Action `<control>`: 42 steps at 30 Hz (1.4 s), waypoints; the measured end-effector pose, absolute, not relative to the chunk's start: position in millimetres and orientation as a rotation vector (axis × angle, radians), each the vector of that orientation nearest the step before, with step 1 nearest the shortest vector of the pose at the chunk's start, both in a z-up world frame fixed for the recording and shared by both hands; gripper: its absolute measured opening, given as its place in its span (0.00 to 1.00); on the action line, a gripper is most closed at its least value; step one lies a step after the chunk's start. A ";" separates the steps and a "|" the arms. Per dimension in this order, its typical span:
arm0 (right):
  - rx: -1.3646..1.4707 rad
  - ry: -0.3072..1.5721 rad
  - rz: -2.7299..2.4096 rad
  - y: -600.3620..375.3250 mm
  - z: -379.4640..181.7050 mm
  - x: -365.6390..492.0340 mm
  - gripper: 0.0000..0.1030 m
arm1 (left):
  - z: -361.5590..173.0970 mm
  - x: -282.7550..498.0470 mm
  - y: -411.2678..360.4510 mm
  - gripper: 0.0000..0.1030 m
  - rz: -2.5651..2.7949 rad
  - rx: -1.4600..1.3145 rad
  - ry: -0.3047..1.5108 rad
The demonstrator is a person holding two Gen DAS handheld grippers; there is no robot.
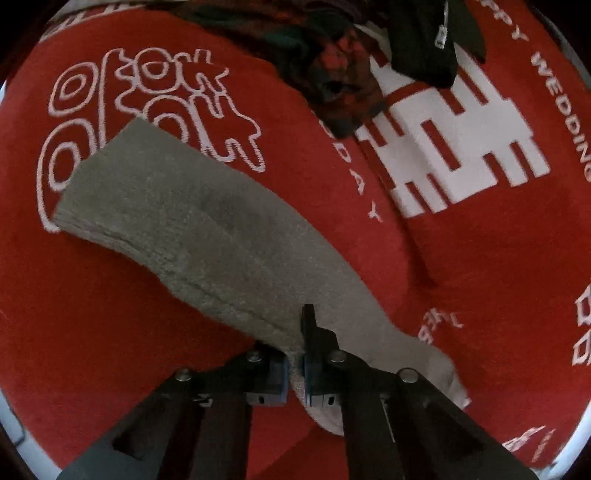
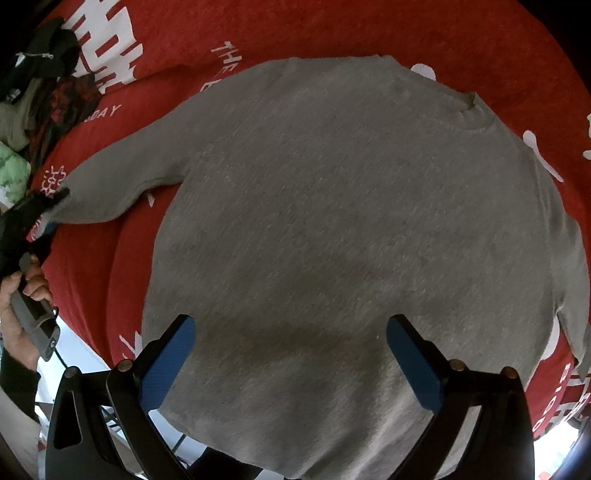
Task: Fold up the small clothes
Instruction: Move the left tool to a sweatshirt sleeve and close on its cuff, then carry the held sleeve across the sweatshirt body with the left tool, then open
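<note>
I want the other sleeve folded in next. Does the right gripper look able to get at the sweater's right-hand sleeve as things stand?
Probably yes. The right gripper is open and holds nothing, hovering over the grey sweater. That sleeve lies flat along the sweater's edge on the red blanket with nothing on it.

The left gripper (image 1: 295,354) is pinching a grey sleeve (image 1: 192,221); the sleeve is stretching away across a red cloth (image 1: 314,155); dark clothes (image 1: 340,62) are lying beyond.

A home: a red wedding-print cloth (image 1: 332,229) as work surface, loose clothes (image 1: 332,74) piled behind.
</note>
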State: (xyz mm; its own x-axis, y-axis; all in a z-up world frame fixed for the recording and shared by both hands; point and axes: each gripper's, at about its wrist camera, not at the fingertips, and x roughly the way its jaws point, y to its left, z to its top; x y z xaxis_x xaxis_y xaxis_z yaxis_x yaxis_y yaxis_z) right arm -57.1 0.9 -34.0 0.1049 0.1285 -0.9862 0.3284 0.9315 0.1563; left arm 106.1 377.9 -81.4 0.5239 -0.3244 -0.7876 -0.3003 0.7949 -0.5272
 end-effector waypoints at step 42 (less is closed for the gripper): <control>0.566 1.243 -0.403 -188.7 -9.7 -142.3 1.00 | -21.1 -9.0 8.8 0.68 -0.607 0.353 1.093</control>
State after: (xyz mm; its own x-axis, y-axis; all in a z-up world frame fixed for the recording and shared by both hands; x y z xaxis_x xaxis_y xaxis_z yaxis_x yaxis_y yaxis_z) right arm -142.3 -188.7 -9.7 0.2816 0.0164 -0.9594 0.5763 0.7965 0.1828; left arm -9.0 8.8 -21.1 0.3223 -0.2827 -0.9034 0.6175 0.7862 -0.0258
